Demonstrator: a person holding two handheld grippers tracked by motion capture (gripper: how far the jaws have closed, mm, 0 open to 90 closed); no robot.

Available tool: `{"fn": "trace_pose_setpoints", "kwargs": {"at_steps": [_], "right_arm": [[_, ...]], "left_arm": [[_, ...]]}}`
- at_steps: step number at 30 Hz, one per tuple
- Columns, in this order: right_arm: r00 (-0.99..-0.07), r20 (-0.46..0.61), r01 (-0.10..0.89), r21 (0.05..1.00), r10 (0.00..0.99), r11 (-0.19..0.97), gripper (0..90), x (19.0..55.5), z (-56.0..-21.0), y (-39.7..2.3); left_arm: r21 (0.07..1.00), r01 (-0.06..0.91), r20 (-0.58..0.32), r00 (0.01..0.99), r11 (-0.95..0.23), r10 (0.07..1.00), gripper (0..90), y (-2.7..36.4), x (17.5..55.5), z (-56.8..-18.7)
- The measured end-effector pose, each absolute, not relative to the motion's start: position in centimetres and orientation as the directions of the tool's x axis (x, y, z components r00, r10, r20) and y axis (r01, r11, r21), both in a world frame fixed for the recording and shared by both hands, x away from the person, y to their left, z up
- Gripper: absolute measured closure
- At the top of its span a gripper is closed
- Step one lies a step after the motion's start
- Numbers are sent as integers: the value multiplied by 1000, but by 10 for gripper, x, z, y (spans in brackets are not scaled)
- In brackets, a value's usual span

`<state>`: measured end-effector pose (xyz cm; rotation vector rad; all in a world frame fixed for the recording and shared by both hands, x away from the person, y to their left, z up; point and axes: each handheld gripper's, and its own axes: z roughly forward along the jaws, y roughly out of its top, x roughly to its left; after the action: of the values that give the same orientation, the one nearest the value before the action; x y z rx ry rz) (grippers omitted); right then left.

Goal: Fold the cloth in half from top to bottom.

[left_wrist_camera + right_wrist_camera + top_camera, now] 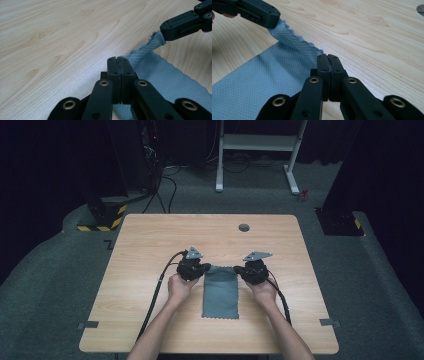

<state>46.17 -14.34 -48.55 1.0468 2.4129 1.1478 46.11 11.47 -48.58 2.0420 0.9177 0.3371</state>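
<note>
A grey-blue cloth lies as a narrow rectangle on the wooden table, between the two hands. My left gripper is shut on its far left corner, and my right gripper is shut on its far right corner. In the left gripper view the jaws are pressed together at the cloth's edge, and the right gripper pinches the raised corner beyond. In the right gripper view the closed jaws meet the cloth, with the left gripper holding the other corner slightly lifted.
A round cable hole sits near the table's far edge. Grey tape marks are at the front corners. On the floor beyond stand a white desk frame and a yellow-black striped base.
</note>
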Motion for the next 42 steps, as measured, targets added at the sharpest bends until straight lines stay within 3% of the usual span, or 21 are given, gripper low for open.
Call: {"fn": "trace_pose_setpoints", "kwargs": {"at_steps": [18,42], "right_arm": [[-733,54,460,774,678,435,894,446,-484,-148],[-758,80,446,788,647,425,894,430,-487,-151]], "left_arm": [[806,450,-72,719,-385,691,891,118,445,-485],[808,467,-119,728,-361,675,892,125,432,-494]]}}
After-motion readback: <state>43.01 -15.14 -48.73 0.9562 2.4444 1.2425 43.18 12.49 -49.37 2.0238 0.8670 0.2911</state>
